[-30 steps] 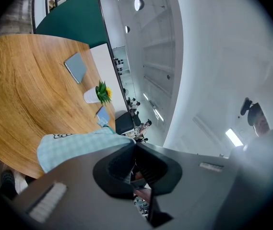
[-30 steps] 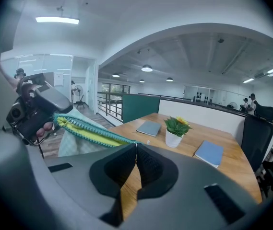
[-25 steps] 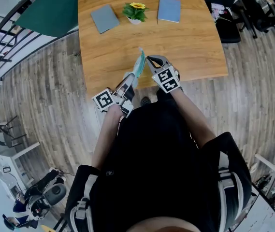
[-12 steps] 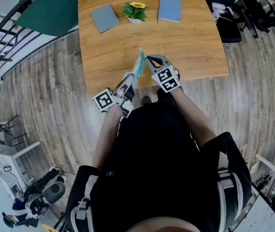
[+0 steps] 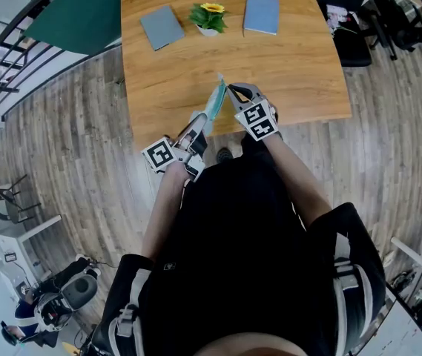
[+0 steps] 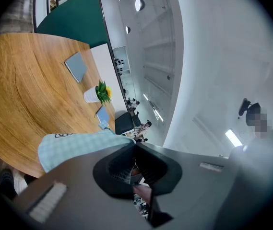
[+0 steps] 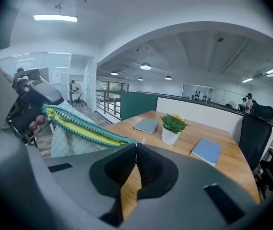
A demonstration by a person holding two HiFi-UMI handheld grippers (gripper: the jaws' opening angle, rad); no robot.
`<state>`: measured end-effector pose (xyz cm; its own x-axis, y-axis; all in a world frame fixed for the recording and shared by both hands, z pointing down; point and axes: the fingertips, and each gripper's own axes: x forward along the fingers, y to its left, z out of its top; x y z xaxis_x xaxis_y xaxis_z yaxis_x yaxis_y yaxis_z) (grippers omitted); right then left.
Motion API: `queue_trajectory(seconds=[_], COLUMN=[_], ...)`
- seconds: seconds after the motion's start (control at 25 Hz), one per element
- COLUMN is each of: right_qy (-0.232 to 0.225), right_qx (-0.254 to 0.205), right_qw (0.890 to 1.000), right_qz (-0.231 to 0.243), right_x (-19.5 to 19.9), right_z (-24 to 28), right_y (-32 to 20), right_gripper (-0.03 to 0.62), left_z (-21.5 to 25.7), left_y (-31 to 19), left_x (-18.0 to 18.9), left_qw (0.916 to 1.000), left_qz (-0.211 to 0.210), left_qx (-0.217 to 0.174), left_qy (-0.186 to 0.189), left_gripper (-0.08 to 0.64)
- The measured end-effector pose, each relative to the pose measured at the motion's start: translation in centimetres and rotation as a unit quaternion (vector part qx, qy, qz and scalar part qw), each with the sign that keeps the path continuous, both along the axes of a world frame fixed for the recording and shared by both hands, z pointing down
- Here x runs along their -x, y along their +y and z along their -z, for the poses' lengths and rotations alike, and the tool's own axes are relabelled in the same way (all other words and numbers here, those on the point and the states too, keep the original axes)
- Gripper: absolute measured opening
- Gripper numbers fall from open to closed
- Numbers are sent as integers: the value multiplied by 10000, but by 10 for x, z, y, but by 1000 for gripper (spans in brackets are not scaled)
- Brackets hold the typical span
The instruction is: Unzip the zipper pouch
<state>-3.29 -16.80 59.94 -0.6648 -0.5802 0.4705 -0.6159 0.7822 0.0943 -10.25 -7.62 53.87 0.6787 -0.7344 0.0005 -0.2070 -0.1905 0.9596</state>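
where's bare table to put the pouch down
The wide bare strip of table between the pouch and the far row: grey notebook, potted plant, blue notebook. Also the near right corner. Crowded along that far row.

A light wooden surface point(image 5: 292, 69) is shown. Near its far edge, a small potted plant point(image 5: 208, 18) with a yellow flower is set between two blue-grey notebooks, the left notebook point(image 5: 161, 27) and the right notebook point(image 5: 260, 15).
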Motion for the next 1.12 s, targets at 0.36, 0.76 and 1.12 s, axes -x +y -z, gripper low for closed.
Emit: queue_trajectory(seconds=[0.36, 0.76, 1.12], right_qy=[15, 35, 45], right_qx=[5, 2, 20], right_qw=[10000, 10000, 9999], right_qz=[-58, -93, -156], right_x=[-3, -3, -5], right_z=[-1, -1, -1], right_y=[-5, -8, -9], right_gripper=[6, 6, 6], left_z=[-1, 2, 3], left_y=[-1, -2, 1], left_x=[2, 1, 2], left_qw=[10000, 10000, 9999], left_qz=[-12, -77, -120], left_qx=[53, -4, -65], left_qy=[-5, -26, -25], left_gripper=[2, 2, 2])
